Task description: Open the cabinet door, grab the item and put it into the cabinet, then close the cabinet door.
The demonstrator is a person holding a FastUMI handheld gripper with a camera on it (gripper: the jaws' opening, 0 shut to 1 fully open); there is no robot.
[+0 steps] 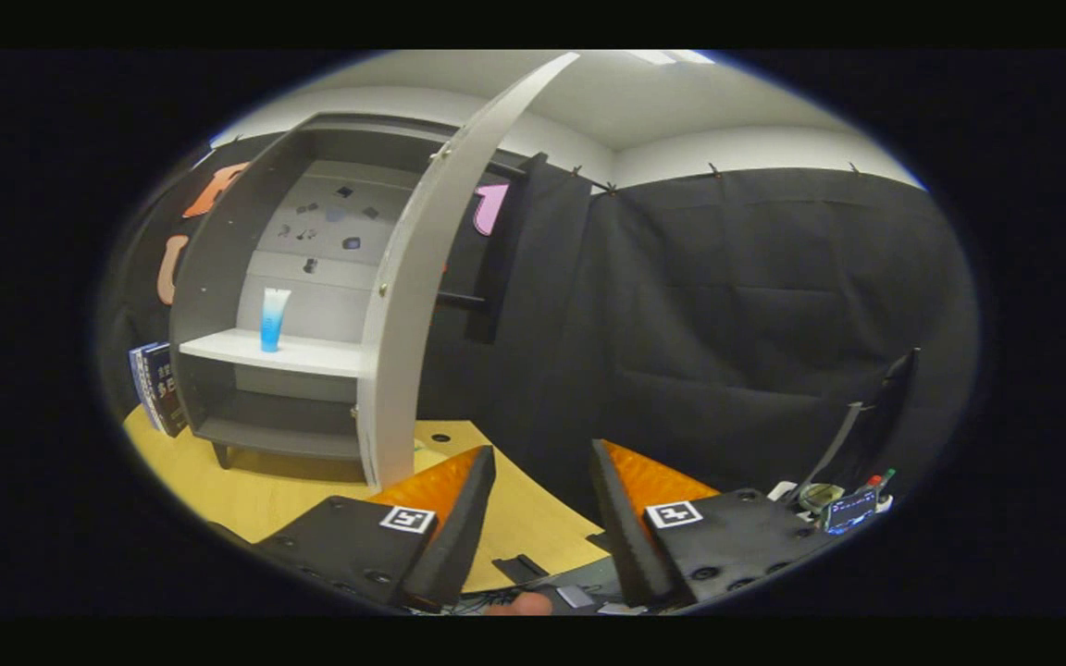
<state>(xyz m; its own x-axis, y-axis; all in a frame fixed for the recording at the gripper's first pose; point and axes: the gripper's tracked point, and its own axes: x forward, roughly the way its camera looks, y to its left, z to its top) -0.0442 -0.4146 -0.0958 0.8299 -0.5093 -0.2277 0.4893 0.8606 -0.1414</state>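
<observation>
orange-and-black gripper [542, 453] fingers stand wide apart, holding nothing. well beyond the left finger, a blue tube [273, 319] stands upright on the open grey cabinet [218, 250]'s white shelf [311, 354].

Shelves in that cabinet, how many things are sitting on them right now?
1. A blue and white tube stands upright on the middle shelf of the open cabinet. The door hides the cabinet's right edge. The open gripper holds nothing.

Grey cabinet [246, 277] w/ door [422, 277] swung open; blue tube [274, 319] upright on its white middle shelf [311, 353], ahead-left of my fingers.
</observation>
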